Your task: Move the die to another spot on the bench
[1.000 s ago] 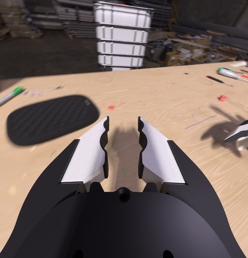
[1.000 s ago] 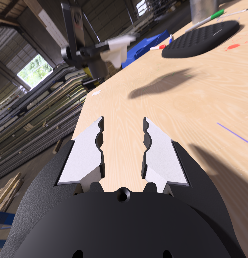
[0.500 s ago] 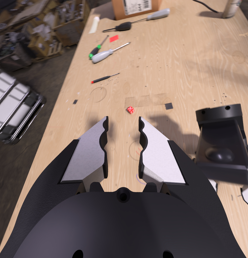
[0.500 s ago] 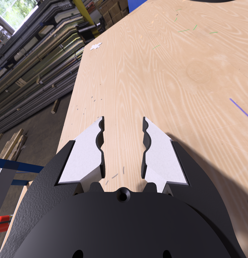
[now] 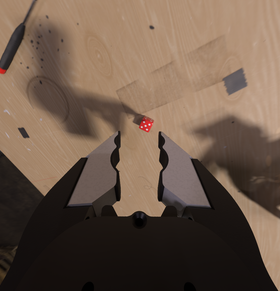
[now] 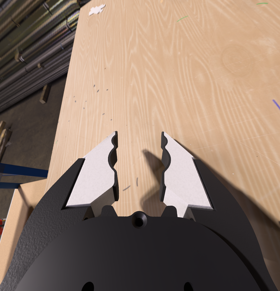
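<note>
A small red die (image 5: 146, 124) with white pips lies on the light wooden bench (image 5: 175, 39). In the left wrist view my left gripper (image 5: 139, 132) is open and empty, looking steeply down, with the die just beyond its fingertips and slightly right of the gap's middle. My right gripper (image 6: 139, 132) is open and empty, low over a bare stretch of the bench (image 6: 183, 63) near its left edge. The die does not show in the right wrist view.
A black screwdriver with a red cap (image 5: 10, 47) lies at the upper left of the left wrist view. A grey tape patch (image 5: 235, 81) sits at the right. The bench edge (image 5: 18, 171) runs at lower left. Stacked bars (image 6: 30, 47) lie beyond the bench in the right wrist view.
My left gripper swung from the black mat across to the die, came closer and tilted down over it. My right gripper tilted down toward the bench, then barely moved.
</note>
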Controlling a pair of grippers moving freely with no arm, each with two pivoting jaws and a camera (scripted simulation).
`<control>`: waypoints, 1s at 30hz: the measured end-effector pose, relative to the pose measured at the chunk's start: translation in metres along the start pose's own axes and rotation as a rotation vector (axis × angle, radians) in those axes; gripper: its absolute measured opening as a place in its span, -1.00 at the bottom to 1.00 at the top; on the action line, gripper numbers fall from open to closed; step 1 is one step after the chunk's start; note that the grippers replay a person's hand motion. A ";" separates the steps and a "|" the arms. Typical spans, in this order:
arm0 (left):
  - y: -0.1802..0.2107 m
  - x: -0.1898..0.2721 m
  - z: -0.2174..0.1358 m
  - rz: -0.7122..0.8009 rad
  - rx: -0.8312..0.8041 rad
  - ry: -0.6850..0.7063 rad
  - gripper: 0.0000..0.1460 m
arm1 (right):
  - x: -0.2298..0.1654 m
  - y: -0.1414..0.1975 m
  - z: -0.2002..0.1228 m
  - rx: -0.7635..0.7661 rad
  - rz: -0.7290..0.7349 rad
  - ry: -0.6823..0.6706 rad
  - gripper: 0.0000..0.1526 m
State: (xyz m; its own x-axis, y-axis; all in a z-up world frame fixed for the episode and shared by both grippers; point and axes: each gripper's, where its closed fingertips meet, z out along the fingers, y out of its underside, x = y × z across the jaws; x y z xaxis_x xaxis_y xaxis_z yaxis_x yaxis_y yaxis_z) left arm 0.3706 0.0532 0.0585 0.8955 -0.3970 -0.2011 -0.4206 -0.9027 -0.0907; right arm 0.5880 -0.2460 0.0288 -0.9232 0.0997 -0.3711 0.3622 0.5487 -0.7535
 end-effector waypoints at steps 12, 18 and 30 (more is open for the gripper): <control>0.015 -0.001 0.042 0.407 -0.305 0.130 -0.38 | -0.004 0.014 0.006 -0.111 -0.069 0.034 -0.25; 0.016 0.002 0.043 0.413 -0.324 0.161 -0.50 | -0.001 0.015 0.005 -0.136 -0.108 0.075 -0.27; 0.007 0.011 0.031 0.298 -0.213 0.171 -0.76 | -0.001 0.017 0.005 -0.149 -0.134 0.092 -0.24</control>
State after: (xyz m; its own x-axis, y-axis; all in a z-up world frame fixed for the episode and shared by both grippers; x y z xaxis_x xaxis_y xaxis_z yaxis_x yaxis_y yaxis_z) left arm 0.3730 0.0480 0.0254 0.7577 -0.6522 -0.0208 -0.6421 -0.7509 0.1545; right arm 0.5957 -0.2411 0.0140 -0.9721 0.0891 -0.2171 0.2189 0.6780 -0.7017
